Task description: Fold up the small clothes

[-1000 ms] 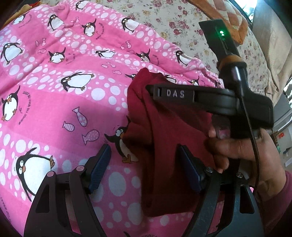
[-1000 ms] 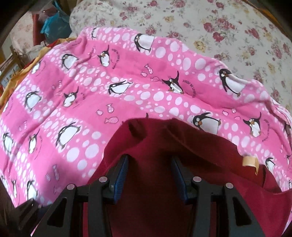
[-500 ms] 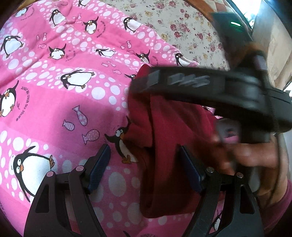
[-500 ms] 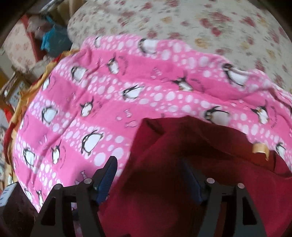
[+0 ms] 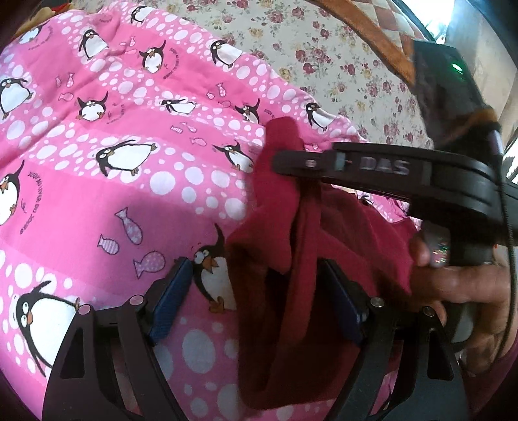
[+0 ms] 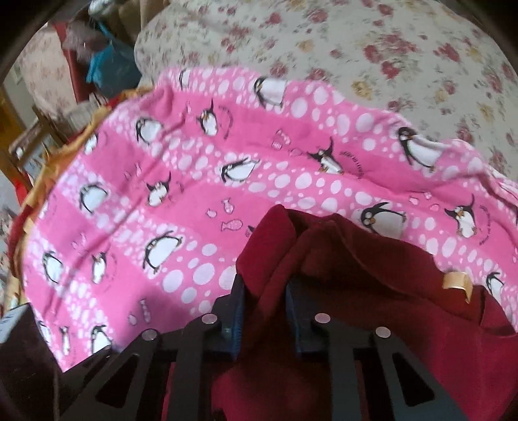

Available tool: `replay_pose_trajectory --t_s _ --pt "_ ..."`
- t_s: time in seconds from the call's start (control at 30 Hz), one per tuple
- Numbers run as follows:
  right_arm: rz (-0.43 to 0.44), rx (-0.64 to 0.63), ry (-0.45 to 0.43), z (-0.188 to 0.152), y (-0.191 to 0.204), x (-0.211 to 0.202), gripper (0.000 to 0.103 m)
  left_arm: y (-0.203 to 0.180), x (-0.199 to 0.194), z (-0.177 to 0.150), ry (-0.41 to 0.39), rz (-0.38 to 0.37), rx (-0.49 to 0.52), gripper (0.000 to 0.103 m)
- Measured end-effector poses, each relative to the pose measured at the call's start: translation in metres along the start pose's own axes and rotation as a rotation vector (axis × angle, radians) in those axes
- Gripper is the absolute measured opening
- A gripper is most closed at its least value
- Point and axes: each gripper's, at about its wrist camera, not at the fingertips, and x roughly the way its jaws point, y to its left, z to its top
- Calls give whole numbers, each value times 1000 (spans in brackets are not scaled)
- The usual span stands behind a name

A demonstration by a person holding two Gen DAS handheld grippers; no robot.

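A dark red small garment (image 5: 291,233) lies bunched on a pink penguin-print blanket (image 5: 113,168). My left gripper (image 5: 255,291) is open and low over the garment's near left edge, its right finger on the red cloth. My right gripper (image 6: 264,298) is shut on a fold of the red garment (image 6: 356,265) and lifts it; the same gripper shows from the side in the left wrist view (image 5: 291,162), held by a hand (image 5: 459,288). A tan label (image 6: 456,281) shows on the garment's right part.
The pink blanket (image 6: 194,181) lies on a floral bedspread (image 6: 388,55) that also shows in the left wrist view (image 5: 323,48). An orange patterned cloth (image 5: 365,29) lies at the far right. Furniture and clutter (image 6: 97,64) stand beyond the bed's left edge.
My right gripper opened, then closed on a fold of the red garment and raised it. My left gripper stayed open in nearly the same place.
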Motion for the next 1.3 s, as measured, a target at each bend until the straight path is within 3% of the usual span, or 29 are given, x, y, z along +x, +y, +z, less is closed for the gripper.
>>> replay_pose_trajectory --t_s 0.43,0.5,0.63,0.77,0.87,0.93,1.0,1.03,1.3 --pt "14 20 -19 -10 -9 -28 19 0 0 4 -18 -16 -6 81" --pt "11 17 -18 -10 -9 -28 19 -1 0 3 -16 -22 6 75" --pt "10 14 -8 -10 -8 -27 19 -6 1 1 -1 -58 31 51" --pt "22 29 6 -9 -8 -24 19 -11 -2 -1 -8 -62 68 39" --pt "59 103 28 -7 -16 -22 19 -12 -5 -1 -18 -73 83 39" --pt "76 152 36 -4 -20 -22 29 -13 -5 -1 -17 -82 83 38" --pt "60 173 20 -1 -20 -23 62 -13 -5 -1 -16 -88 83 38" --pt "48 177 9 -1 -19 -24 66 -13 -6 -1 -19 -91 86 38" --pt "0 102 109 6 -1 7 68 -18 -10 -1 -32 -117 113 38"
